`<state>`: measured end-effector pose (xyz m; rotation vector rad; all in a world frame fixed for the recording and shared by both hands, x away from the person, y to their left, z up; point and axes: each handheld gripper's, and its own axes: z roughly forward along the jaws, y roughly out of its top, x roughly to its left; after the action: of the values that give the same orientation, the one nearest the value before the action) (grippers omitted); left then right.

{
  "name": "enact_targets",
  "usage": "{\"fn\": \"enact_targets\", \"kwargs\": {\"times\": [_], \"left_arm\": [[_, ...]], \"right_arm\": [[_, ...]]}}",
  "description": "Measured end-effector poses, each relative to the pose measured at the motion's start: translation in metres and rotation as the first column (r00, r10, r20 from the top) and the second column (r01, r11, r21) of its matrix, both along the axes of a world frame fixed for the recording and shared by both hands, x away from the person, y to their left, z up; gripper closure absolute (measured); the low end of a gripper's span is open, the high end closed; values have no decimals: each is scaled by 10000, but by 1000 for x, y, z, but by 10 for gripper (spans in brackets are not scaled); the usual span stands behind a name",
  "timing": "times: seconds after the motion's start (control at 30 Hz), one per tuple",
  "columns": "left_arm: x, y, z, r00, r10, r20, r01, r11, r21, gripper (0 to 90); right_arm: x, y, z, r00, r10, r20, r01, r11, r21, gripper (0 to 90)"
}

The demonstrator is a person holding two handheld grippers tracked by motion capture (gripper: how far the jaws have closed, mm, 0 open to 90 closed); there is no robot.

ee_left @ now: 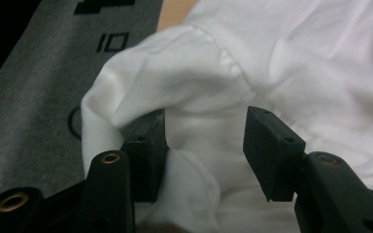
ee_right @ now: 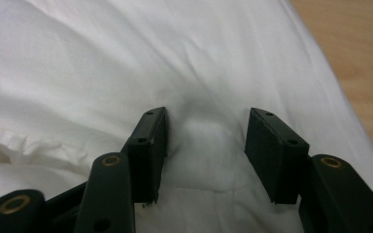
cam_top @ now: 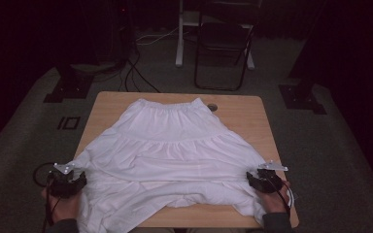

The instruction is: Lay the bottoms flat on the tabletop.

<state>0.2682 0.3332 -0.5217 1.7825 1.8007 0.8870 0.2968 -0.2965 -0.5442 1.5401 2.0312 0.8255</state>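
A white tiered skirt point(cam_top: 167, 145) lies spread on the wooden table point(cam_top: 238, 109), waistband at the far side, hem hanging over the near edge. My left gripper point(cam_top: 68, 180) sits at the skirt's left hem corner. Its jaws stand open in the left gripper view, with bunched white skirt cloth point(ee_left: 199, 141) lying in the gap and folded over the left jaw. My right gripper point(cam_top: 263, 180) rests at the skirt's right hem corner. Its jaws are open too, with a soft hump of skirt cloth point(ee_right: 206, 141) between them.
A round hole point(cam_top: 212, 107) is set in the table near the far edge. Grey carpet point(cam_top: 29, 121) surrounds the table, with a folding chair point(cam_top: 222, 43), cables point(cam_top: 136, 73) and black stand bases point(cam_top: 68, 87) beyond. Bare table wood point(ee_right: 354, 53) lies right of the skirt.
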Motion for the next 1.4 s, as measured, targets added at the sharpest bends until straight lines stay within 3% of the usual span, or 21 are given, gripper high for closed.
{"fn": "enact_targets", "kwargs": {"times": [0.13, 0.23, 0.3, 0.4, 0.47, 0.5, 0.57, 0.6, 0.73, 0.77, 0.83, 0.93, 1.0, 1.1, 1.2, 1.3, 1.4], "left_arm": [[1, -20, 21, 9953, -841, 488, 821, 9958, 417, 477], [10, -40, 34, 9854, -1495, 818, 1456, 9880, 516, 455], [21, -54, 36, 9778, -1934, 806, 1894, 9804, 550, 448], [46, -77, 27, 9629, -2595, 742, 2567, 9654, 461, 439], [64, -91, 16, 9570, -2856, 514, 2848, 9583, 221, 435], [64, -91, 16, 9570, -2856, 514, 2848, 9583, 221, 435], [87, -107, 0, 9504, -3108, 75, 3107, 9504, 167, 437], [95, -112, -5, 9510, -3091, -104, 3092, 9509, 150, 438], [110, -121, -15, 9545, -2977, -185, 2977, 9547, -49, 465], [113, -122, -18, 9526, -3037, -164, 3037, 9528, -65, 475], [115, -120, -22, 9497, -3130, 141, 3133, 9492, -311, 490], [121, -115, -25, 9538, -2970, 447, 2991, 9529, -496, 492], [125, -113, -25, 9607, -2731, 497, 2751, 9605, -413, 494], [129, -109, -25, 9750, -2141, 590, 2127, 9767, 281, 513], [133, -103, -26, 9848, -1628, 611, 1605, 9862, 413, 527], [137, -96, -25, 9906, -1225, 616, 1196, 9916, 488, 528], [142, -95, -25, 9917, -1139, 598, 1118, 9930, 375, 547]], "right_arm": [[-1, 5, 5, 9994, -147, -317, 144, 9998, -97, 488], [3, 17, 12, 9991, 201, 383, -203, 9998, 45, 460], [9, 28, 18, 9965, 477, 693, -486, 9987, 118, 441], [28, 48, 27, 9921, 856, 915, -861, 9963, 19, 424], [45, 61, 32, 9882, 1117, 1046, -1109, 9937, -131, 421], [45, 61, 32, 9882, 1117, 1046, -1109, 9937, -131, 421], [72, 82, 33, 9825, 1535, 1051, -1508, 9880, -330, 427], [81, 89, 32, 9806, 1680, 1013, -1654, 9856, -343, 438], [114, 108, 18, 9767, 2110, 394, -2115, 9773, 102, 509], [119, 112, 13, 9768, 2124, 266, -2128, 9770, 126, 516], [129, 118, 4, 9774, 2114, -80, -2112, 9773, 166, 526], [137, 123, 2, 9793, 2017, 172, -2019, 9793, 155, 532], [144, 128, 2, 9804, 1957, 239, -1958, 9806, 26, 530], [156, 137, 1, 9841, 1744, 339, -1745, 9846, 10, 527], [168, 149, 4, 9888, 1487, 103, -1486, 9888, -102, 527], [176, 160, 5, 9871, 1598, -43, -1598, 9869, -197, 527], [180, 160, 5, 9870, 1604, -7, -1604, 9869, -177, 520]]}}
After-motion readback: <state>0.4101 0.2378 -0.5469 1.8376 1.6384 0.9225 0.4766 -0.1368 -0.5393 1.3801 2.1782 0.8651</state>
